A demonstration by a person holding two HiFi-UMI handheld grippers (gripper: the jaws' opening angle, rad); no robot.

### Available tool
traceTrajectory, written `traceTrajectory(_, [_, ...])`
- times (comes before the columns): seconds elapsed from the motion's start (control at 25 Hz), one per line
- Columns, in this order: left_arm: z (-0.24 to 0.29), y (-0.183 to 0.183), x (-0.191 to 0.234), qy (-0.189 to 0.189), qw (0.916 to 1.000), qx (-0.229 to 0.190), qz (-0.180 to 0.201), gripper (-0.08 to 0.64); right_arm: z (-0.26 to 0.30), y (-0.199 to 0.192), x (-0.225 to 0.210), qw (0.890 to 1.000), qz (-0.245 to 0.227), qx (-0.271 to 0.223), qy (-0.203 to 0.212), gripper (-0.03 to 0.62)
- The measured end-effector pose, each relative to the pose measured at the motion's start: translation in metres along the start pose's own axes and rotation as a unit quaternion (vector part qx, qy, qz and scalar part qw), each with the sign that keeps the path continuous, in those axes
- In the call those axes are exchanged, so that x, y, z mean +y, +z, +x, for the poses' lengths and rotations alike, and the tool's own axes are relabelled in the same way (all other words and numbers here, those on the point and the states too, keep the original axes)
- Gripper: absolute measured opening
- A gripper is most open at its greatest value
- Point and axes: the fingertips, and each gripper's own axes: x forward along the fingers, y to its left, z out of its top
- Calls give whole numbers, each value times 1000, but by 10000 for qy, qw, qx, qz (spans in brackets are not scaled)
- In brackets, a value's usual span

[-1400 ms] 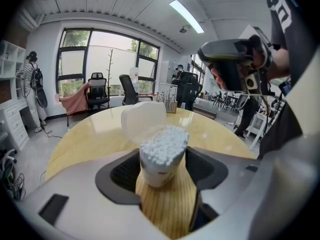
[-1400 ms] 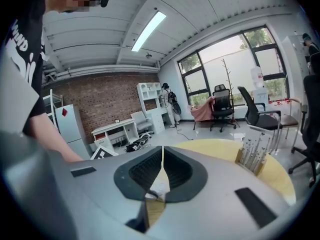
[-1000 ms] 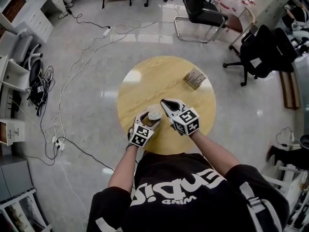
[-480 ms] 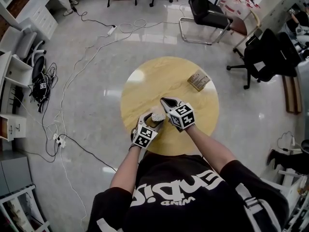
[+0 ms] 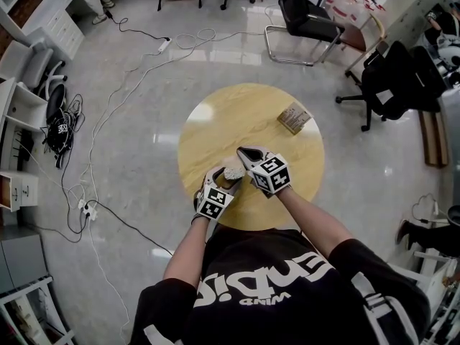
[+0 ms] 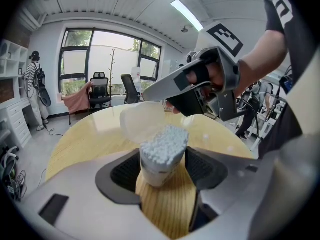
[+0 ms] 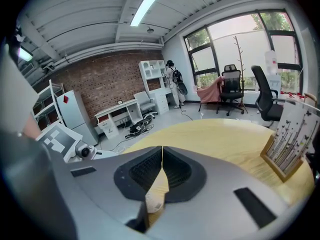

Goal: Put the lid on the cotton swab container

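L gripper [image 5: 228,177]: jaws part-open, clamped both sides on container [image 6: 161,156]. Held upright over table [image 5: 237,113] near front edge; resting or lifted, can't tell. Grip prob. steadies it for capping. Swabs [image 6: 165,140] stick out top, uncovered.
R gripper [image 5: 242,152]: jaws closed to thin slit, apparently pinching rim of clear lid [image 6: 141,125]. Lid tilted just beyond container top, not yet on. Rim pinch prob. leaves lid's open side free to drop over swabs.

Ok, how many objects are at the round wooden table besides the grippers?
3: white cotton swab container between the left gripper's jaws, translucent plastic lid at the right gripper's tips, small patterned card stand near the table's far right edge. Arms may hide more.
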Motion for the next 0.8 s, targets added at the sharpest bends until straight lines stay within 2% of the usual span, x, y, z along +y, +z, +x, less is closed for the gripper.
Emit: traceTrajectory(0.8, [1, 0, 0, 95, 9999, 28, -108, 290, -31, -16, 28, 9996, -176, -144, 174, 3])
